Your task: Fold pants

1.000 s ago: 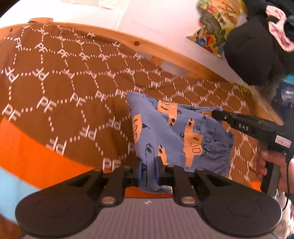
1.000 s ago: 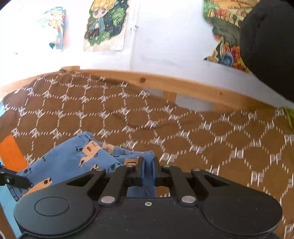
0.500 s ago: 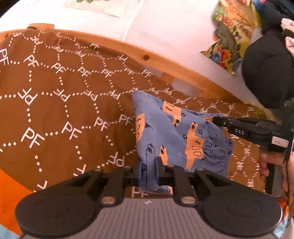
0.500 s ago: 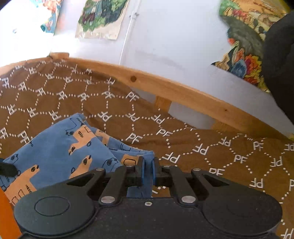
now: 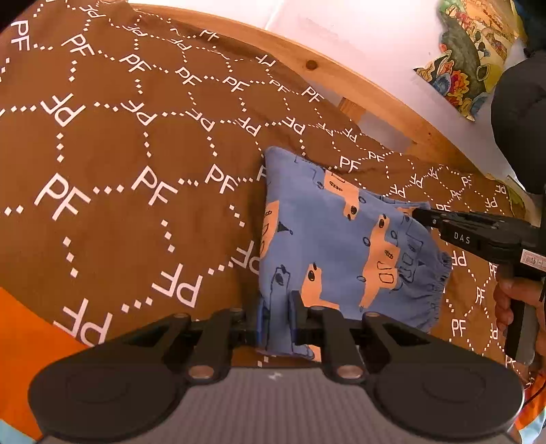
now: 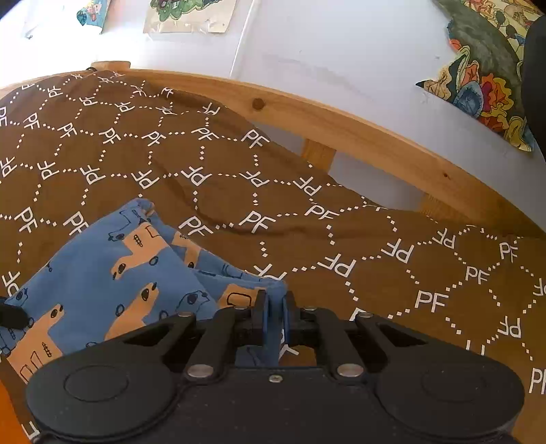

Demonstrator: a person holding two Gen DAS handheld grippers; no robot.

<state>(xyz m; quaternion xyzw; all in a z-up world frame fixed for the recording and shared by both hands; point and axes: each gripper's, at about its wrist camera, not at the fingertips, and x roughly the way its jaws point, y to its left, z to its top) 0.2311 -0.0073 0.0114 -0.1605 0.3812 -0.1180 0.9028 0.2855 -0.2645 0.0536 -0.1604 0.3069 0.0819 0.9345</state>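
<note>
Nearest to you, left wrist view: your left gripper [image 5: 275,319], jaws drawn narrow and pinching a fold of the pants [image 5: 327,246] at their near edge. A strip of blue cloth stands between the two fingers [image 5: 296,314] and hangs a little below them.

Right wrist view: your right gripper [image 6: 273,319], jaws likewise narrow, clamped on a corner of the pants [image 6: 102,280]. The blue fabric is gripped edge-on between the pads. From the left camera this same gripper [image 5: 418,215] shows as a black tool marked "DAS", its tip at the far right corner of the garment, with your right hand [image 5: 508,300] on its handle.

Item held: pants, blue with orange animal and vehicle prints, gathered elastic waistband [image 5: 440,287] on the right side. They are already doubled over and lie spread between the two grippers, resting on the bedspread [image 5: 112,191] except where the gripped edges lift.

Beneath: bedspread, brown, white dotted hexagons and "PF" lettering, with an orange band [image 5: 20,341] at its near left edge.

Beyond: wooden bed rail [image 6: 358,133], running along the far edge of the bedspread, with a short upright post under it.

Farthest: white wall [image 6: 324,51]; a colourful patterned cushion [image 6: 484,75] at upper right; a dark bulky item [image 5: 518,112] beside it, kind not clear; two pictures [image 6: 191,15] at the top of the wall.
</note>
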